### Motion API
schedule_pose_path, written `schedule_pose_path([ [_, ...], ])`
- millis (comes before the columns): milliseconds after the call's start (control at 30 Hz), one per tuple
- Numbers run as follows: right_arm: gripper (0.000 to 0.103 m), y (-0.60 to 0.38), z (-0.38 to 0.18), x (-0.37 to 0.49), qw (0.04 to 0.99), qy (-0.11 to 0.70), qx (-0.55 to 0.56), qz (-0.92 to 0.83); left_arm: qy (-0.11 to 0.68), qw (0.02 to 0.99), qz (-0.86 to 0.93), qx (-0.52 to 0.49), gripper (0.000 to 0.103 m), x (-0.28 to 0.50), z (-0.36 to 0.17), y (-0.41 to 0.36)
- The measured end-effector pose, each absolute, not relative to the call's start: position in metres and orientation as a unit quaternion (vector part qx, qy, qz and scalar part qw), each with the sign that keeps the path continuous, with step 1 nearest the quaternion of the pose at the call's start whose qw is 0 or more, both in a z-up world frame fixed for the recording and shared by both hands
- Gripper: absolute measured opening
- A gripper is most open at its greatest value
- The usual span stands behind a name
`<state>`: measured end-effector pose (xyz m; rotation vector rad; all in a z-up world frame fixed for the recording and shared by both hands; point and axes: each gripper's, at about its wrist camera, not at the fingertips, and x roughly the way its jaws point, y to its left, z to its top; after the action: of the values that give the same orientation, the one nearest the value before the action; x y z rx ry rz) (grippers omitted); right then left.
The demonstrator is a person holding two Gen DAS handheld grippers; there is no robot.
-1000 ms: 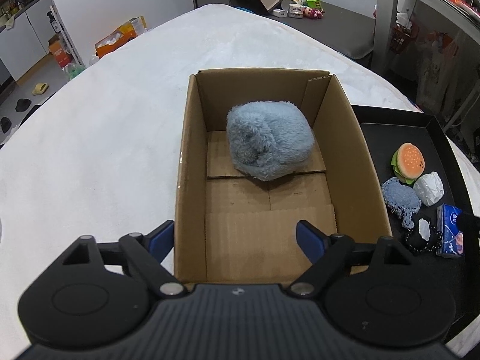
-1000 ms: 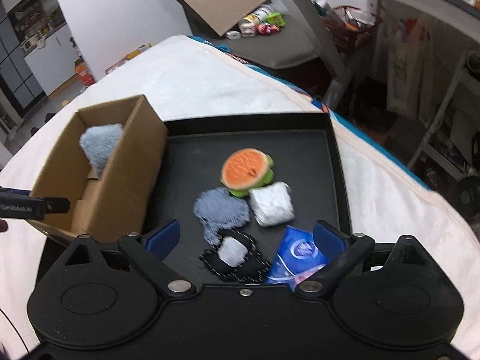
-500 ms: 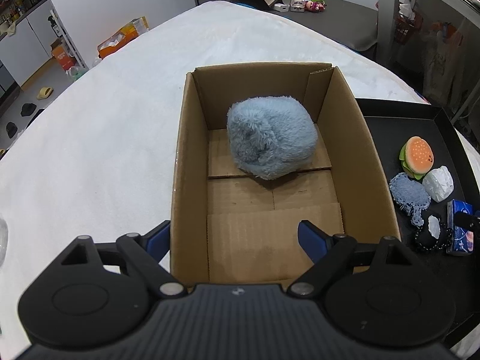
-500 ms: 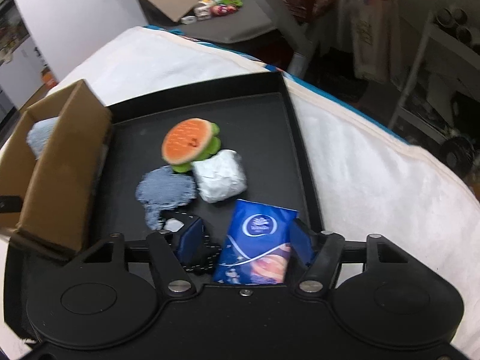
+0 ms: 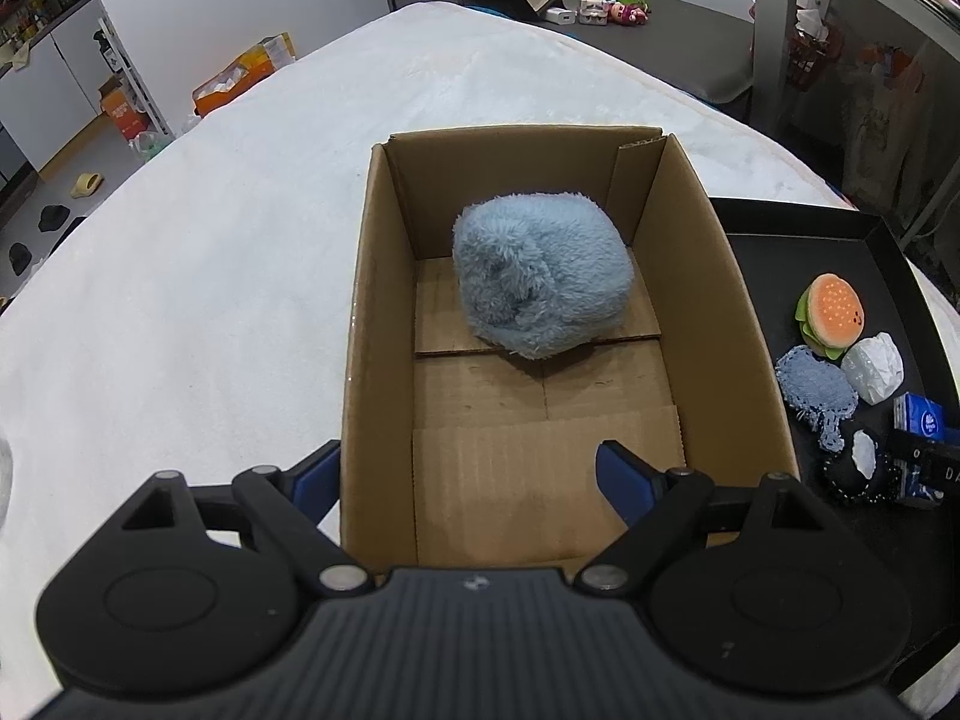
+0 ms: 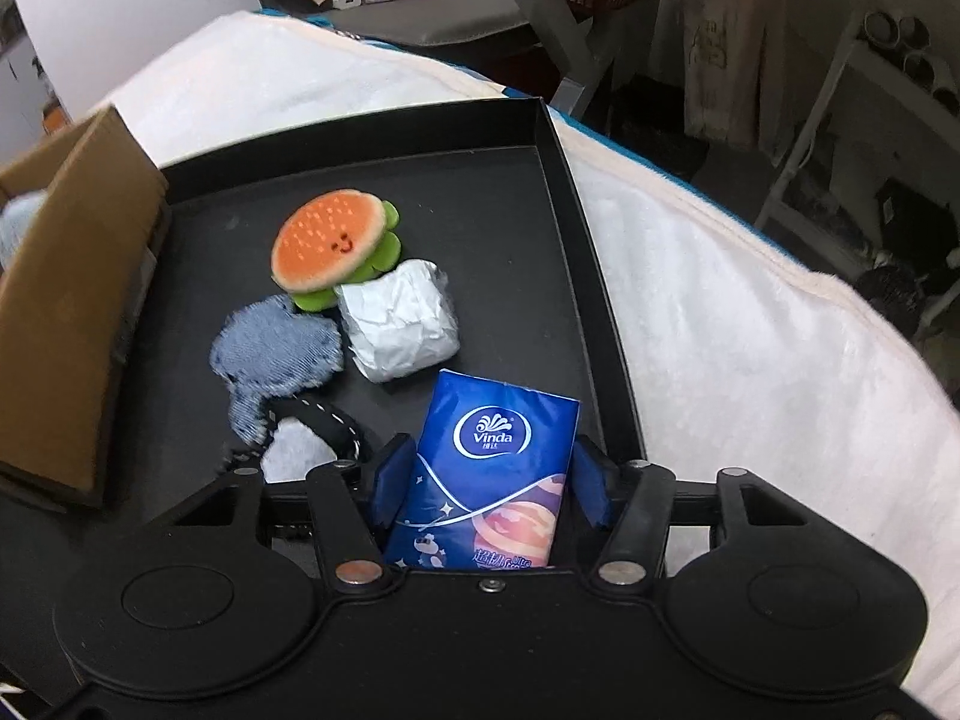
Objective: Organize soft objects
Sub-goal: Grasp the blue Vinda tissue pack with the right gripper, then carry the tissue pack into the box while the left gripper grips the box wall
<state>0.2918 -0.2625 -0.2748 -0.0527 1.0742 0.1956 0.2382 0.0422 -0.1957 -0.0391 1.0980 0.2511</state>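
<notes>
The right gripper (image 6: 489,480) is closing its blue pads on a glossy blue tissue pack (image 6: 492,462), which lies between them at the near right of the black tray (image 6: 564,192); the pads look to be touching its sides. A second ago the jaws stood wide above the tray with nothing between them. Just left of the pack lies a black pouch with a white fuzzy patch (image 6: 300,450), then a frayed denim piece (image 6: 276,354), a crinkled white paper bundle (image 6: 399,321) and a plush hamburger (image 6: 333,246), all touching in a cluster; the tray's far half is bare. The left gripper (image 5: 468,474) hangs spread and empty over the near edge of the cardboard box (image 5: 372,312), as before. Deep in the box rests a fluffy blue ball (image 5: 540,282), the near floor open. Around lies white fleece (image 5: 210,300).
</notes>
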Motion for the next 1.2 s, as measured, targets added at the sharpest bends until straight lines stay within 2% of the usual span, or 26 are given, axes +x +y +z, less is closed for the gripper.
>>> schedule_pose_path([
  [900,0.055,-0.220,-0.193,0.288,0.892,0.427,-0.034,0.145,0.480,0.869,0.101,-0.061,0.088,0.219,-0.180,0.064],
  [1200,0.055,-0.188,-0.170,0.286,0.896,0.406,-0.052,0.174,0.461,0.880,0.090,-0.074,0.085,0.212,-0.180,0.075],
])
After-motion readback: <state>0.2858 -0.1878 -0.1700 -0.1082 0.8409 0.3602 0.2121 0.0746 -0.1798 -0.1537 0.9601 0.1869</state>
